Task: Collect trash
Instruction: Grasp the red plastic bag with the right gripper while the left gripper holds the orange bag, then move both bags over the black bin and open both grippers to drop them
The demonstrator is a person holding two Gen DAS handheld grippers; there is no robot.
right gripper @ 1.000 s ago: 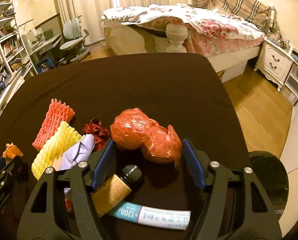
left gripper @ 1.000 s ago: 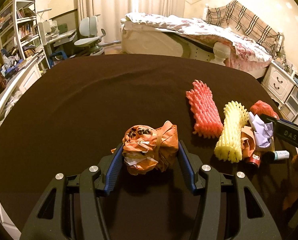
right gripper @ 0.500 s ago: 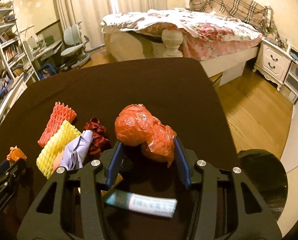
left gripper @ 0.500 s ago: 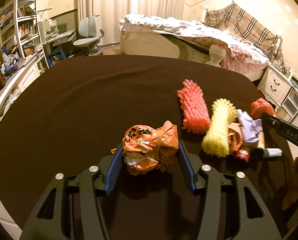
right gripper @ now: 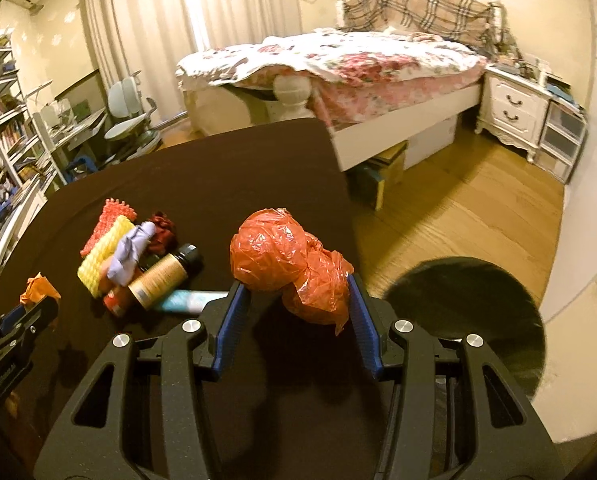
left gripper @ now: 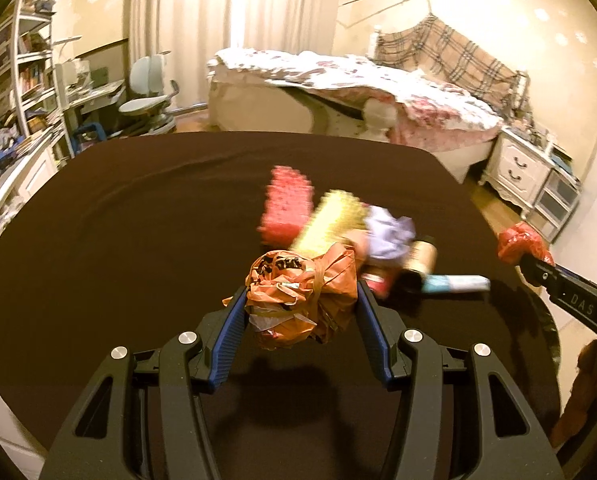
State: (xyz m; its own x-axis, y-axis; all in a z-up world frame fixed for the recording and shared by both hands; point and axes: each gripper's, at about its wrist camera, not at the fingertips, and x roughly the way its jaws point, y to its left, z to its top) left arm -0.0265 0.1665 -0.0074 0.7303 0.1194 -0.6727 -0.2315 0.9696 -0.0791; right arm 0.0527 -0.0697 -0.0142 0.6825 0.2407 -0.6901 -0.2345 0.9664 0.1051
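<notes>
My left gripper point(left gripper: 300, 300) is shut on a crumpled orange wrapper bundle point(left gripper: 302, 290), held above the dark table point(left gripper: 118, 220). My right gripper point(right gripper: 294, 298) is shut on a red plastic bag wad point(right gripper: 290, 264), lifted above the table's right edge; it also shows in the left wrist view point(left gripper: 520, 242). A trash pile lies on the table: red foam net point(right gripper: 106, 220), yellow foam net point(right gripper: 102, 256), lilac paper point(right gripper: 132, 252), brown bottle point(right gripper: 164, 276), a tube point(right gripper: 190, 300).
A dark round bin point(right gripper: 470, 312) stands on the wooden floor right of the table. A bed point(right gripper: 338, 68) and white nightstand point(right gripper: 514, 108) lie beyond. Shelves point(left gripper: 14, 80) and a desk chair point(left gripper: 146, 92) are at the left.
My right gripper closed on the red bag and lifted it up and to the right, toward the bin. My left gripper moved right with the orange bundle, nearer the pile.
</notes>
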